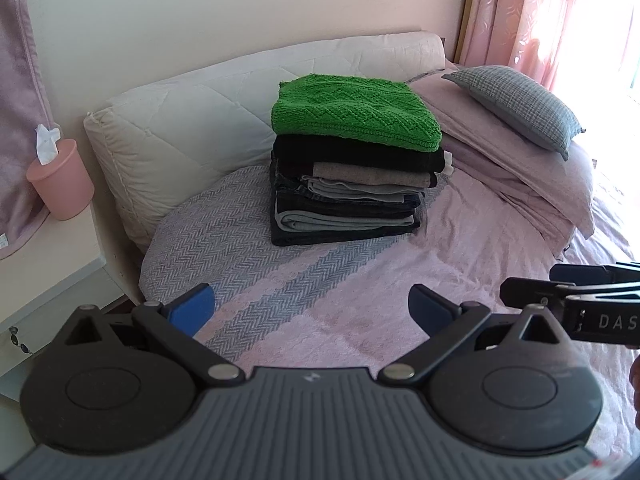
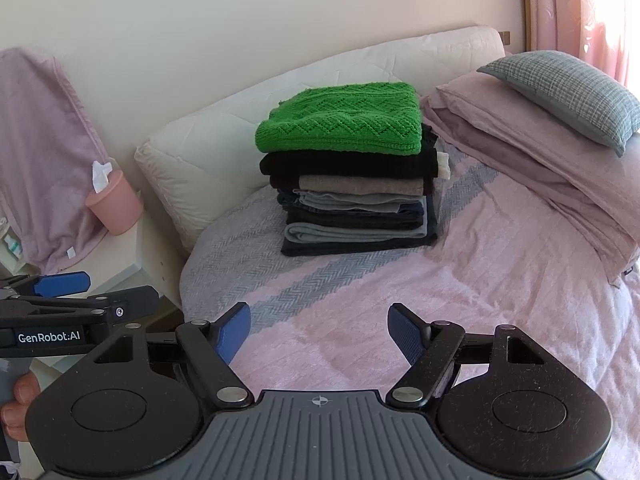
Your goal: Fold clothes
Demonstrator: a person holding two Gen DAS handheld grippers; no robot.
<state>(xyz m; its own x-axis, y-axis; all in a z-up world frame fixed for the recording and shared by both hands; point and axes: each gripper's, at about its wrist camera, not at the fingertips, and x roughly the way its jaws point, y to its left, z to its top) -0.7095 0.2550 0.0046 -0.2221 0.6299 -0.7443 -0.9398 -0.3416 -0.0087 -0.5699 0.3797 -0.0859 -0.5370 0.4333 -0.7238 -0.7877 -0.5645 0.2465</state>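
Now both the left gripper (image 1: 311, 307) and right gripper (image 2: 319, 332) hang wide open, holding nothing; the green sweater (image 1: 354, 112) tops the folded pile (image 1: 348, 200).

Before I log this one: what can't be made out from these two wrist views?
- Stack of folded clothes: the far side is hidden by the stack itself in both views, so an exact count of garments is unsure.
- Right gripper: cut off by the left wrist view's right edge.
- Small items beside the pink cup: cut by the right wrist view's left edge, too small to identify.
- Window behind the curtain: overexposed.
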